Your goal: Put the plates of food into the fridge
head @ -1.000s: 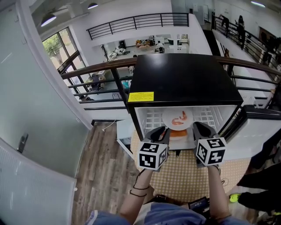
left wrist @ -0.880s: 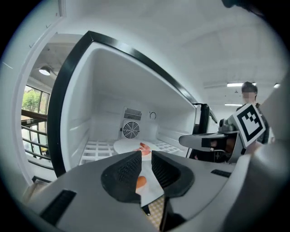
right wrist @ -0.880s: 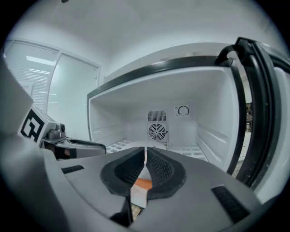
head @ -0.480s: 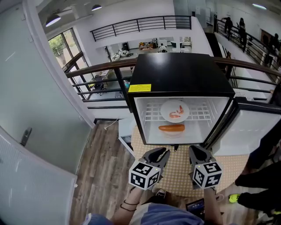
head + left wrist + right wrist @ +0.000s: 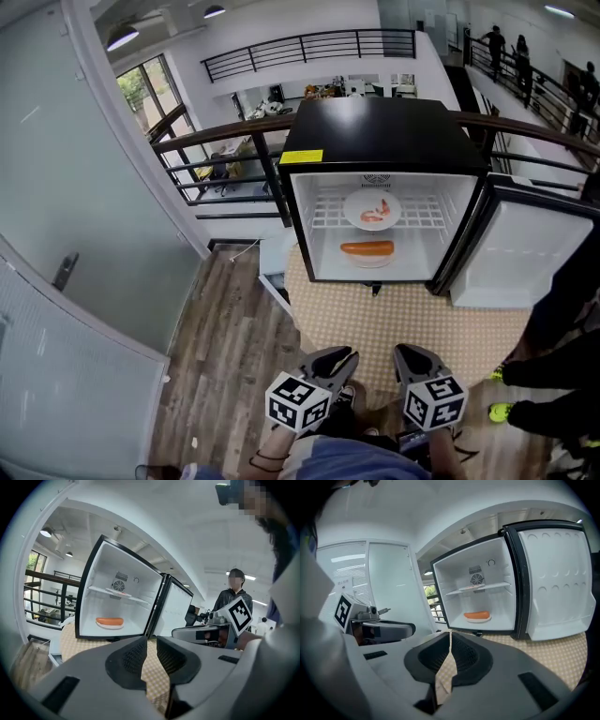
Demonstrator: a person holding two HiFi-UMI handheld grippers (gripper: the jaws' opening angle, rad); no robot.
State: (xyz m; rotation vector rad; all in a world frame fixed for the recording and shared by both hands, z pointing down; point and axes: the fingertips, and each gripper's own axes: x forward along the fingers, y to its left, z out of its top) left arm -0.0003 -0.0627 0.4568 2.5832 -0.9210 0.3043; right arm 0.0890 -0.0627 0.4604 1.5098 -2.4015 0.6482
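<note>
The small black fridge [image 5: 380, 141] stands open, its white door [image 5: 525, 255] swung out to the right. A plate with shrimp [image 5: 372, 210] lies on the wire shelf, and a plate with a sausage [image 5: 367, 251] sits on the fridge floor below. The sausage plate [image 5: 109, 622] [image 5: 477, 616] shows in both gripper views. My left gripper [image 5: 335, 362] [image 5: 151, 643] is open by a narrow gap with nothing in it. My right gripper [image 5: 411, 359] [image 5: 450, 638] is shut and empty. Both hang over the mat, well short of the fridge.
A beige checkered mat [image 5: 403, 323] lies before the fridge, with wood flooring [image 5: 220, 347] to the left. A grey wall [image 5: 66, 187] runs along the left and a railing [image 5: 216, 141] behind. A person's legs and a yellow-green shoe [image 5: 499, 412] are at the right. Another person [image 5: 233, 597] stands nearby.
The view has drawn back from the fridge. Both grippers came away from the fridge opening and now sit low in the head view. The two plates stay inside.
</note>
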